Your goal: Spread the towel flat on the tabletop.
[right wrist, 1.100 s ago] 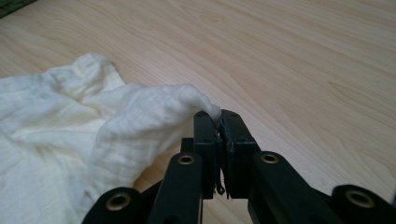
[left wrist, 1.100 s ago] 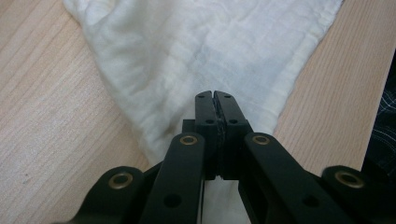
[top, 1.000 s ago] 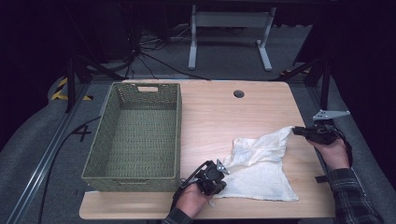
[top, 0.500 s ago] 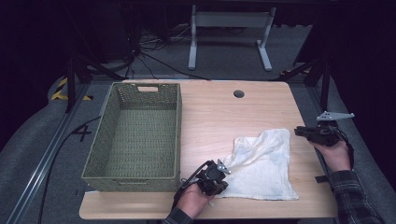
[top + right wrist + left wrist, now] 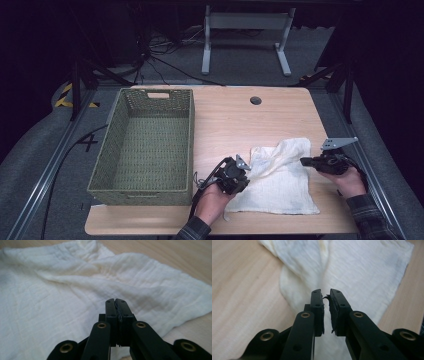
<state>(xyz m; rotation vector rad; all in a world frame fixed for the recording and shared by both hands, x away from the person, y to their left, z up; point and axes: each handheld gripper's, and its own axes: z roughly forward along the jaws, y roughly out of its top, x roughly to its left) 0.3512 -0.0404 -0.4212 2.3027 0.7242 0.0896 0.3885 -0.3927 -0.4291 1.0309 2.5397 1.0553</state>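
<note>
A cream cloth (image 5: 285, 175) lies rumpled on the wooden table (image 5: 240, 120), near the front right. My left gripper (image 5: 247, 172) is at the cloth's left edge. In the left gripper view its jaws (image 5: 325, 293) have just been opening: a narrow gap shows, nothing is between the pads, and the cloth (image 5: 362, 270) lies just beneath. My right gripper (image 5: 304, 161) points at the cloth's right edge. In the right gripper view it (image 5: 116, 301) is shut with nothing in it, just above the cloth (image 5: 50, 302).
A green woven basket (image 5: 191, 145), empty, stands on the left half of the table beside my left hand. A round cable hole (image 5: 256, 100) sits near the far edge. Bare wood stretches behind the cloth.
The cloth's right corner, pulled out towards the right gripper a second ago, has dropped onto the table. The right gripper has moved nearer and leftwards. The left gripper's jaws have parted slightly.
</note>
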